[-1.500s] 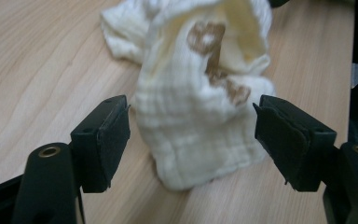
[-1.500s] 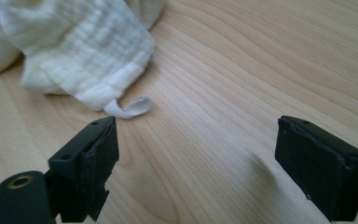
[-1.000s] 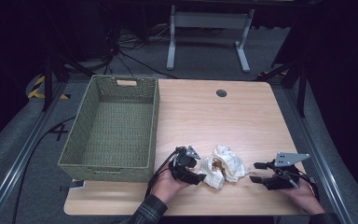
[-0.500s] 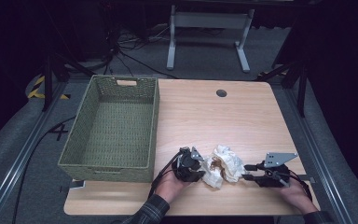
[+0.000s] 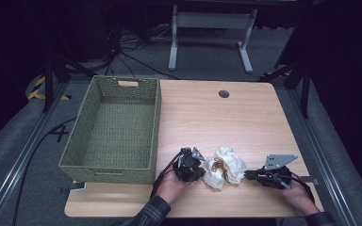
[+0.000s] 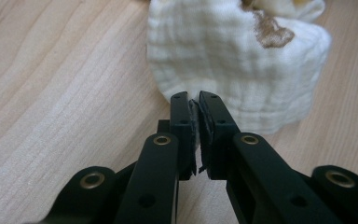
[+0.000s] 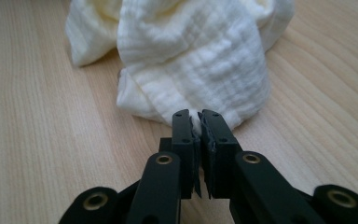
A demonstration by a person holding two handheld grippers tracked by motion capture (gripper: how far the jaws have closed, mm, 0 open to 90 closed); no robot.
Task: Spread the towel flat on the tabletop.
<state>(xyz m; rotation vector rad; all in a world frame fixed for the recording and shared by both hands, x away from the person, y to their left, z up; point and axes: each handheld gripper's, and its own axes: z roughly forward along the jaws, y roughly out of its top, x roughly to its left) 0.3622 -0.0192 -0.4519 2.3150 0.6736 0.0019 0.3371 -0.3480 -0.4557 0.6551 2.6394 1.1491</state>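
Now at the grasp step: crumpled white cloth (image 5: 224, 167) lying on the wooden table (image 5: 217, 117), lower centre of the high view, between both tools and just right of the woven green basket (image 5: 108, 168). Left gripper (image 5: 200, 165) touching its left side, right gripper (image 5: 249, 175) at its right side. Jaws of both just closed, now pressed together with a thin cloth edge seemingly nipped at the tips (sliver of white between the pads in both gripper views). Next, probably: lift both together, keep pinches tight, pull apart to spread it or carry toward the basket at left.
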